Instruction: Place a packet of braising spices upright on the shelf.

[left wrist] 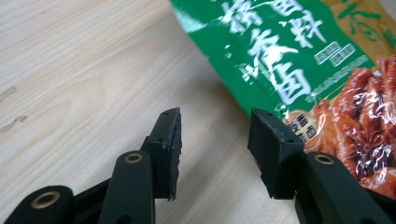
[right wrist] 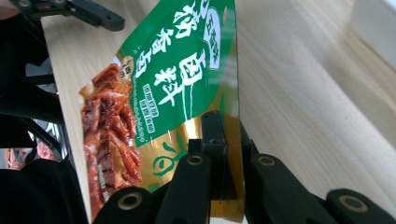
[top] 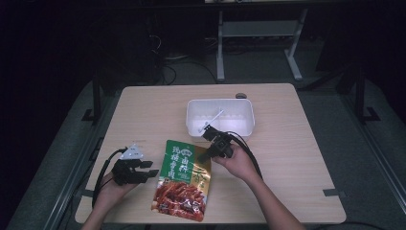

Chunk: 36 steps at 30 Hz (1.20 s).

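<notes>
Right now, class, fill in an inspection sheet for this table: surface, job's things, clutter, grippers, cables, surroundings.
Surface: pale wooden table, bare grain, no spills seen.
Job's things: green snack pouch lying near the front edge; its right edge is pinched. White tray behind it, small white bits inside.
Clutter: small dark object at the far edge; cannot tell what it is.
Grippers: right gripper shut on the pouch's gold edge. Left gripper open beside the pouch, nothing between its jaws.
Cables: black cable loops from the left gripper; another trails along the right forearm.
Surroundings: dark room, grey floor, white desk frame behind.
</notes>
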### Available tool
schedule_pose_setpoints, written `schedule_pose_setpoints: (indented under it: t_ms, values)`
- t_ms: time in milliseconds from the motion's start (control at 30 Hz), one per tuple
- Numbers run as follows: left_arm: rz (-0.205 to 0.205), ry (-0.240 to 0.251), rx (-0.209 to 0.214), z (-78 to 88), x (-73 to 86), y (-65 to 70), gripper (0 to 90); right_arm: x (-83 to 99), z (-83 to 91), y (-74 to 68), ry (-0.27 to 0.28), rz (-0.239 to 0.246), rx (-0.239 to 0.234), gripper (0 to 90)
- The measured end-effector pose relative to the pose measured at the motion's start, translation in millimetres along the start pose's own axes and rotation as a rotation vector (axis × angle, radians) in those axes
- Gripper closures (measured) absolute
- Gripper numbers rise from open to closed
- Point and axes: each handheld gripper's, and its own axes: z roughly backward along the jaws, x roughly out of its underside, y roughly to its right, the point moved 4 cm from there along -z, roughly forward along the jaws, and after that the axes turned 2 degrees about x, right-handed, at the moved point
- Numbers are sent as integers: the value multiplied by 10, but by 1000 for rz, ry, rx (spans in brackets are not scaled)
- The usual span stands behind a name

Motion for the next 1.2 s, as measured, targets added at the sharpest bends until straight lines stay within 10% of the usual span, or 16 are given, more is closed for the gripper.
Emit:
schedule_pose_setpoints:
  t_ms: [1200]
  values:
    - [60,30,-31,24,36,-108,461,-78,804,-556,104,124,6,897]
